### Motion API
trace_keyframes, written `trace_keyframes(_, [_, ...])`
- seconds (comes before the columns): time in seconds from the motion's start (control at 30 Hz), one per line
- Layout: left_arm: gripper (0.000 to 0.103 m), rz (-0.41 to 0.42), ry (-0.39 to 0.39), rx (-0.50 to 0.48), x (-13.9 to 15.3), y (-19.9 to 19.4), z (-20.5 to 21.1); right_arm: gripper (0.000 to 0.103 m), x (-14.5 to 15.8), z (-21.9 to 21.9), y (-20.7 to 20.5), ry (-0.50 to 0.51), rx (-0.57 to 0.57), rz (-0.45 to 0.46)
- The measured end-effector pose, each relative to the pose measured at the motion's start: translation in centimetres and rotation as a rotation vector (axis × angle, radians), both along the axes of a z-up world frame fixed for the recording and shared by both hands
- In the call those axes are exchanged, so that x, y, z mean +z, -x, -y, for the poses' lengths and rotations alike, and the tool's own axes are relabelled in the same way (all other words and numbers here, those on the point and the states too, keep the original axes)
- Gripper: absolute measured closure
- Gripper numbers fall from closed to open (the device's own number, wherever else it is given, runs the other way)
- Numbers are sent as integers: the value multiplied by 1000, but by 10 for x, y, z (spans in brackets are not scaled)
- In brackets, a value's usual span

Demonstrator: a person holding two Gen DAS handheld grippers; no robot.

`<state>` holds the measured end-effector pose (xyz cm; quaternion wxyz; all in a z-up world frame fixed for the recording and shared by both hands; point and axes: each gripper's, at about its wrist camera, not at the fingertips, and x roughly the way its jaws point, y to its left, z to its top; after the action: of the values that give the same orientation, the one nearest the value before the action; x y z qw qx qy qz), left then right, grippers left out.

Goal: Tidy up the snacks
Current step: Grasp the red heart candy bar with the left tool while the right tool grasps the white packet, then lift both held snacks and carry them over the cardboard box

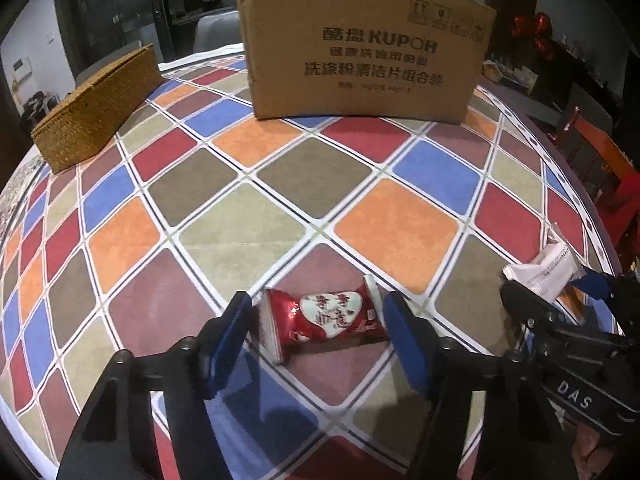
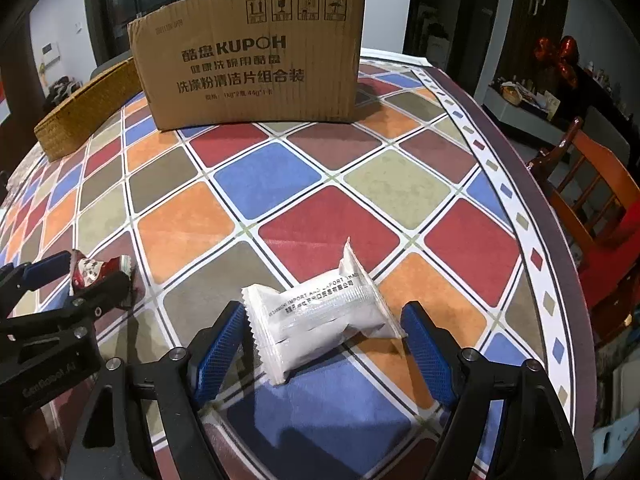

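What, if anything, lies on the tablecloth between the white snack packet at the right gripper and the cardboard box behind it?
Nothing visible does. Only bare checked tablecloth lies between the white snack packet and the cardboard box. The woven basket sits off to the box's left.

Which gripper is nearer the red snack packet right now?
Left. The left gripper has its fingers on either side of the red snack packet; the right gripper sits off to its side, around the white packet.
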<state>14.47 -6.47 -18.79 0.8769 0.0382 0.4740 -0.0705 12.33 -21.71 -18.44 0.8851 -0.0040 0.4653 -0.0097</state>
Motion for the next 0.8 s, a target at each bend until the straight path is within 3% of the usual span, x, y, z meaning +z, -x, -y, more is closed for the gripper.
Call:
trace_keyframes(0.37, [56,0,29,-28,4,4,1,60,9,-2,0,-19,20,25])
trace_keyframes(0.8, [61,20,38,-34,15,9,-1,64,19,-2,4,-27,14,46])
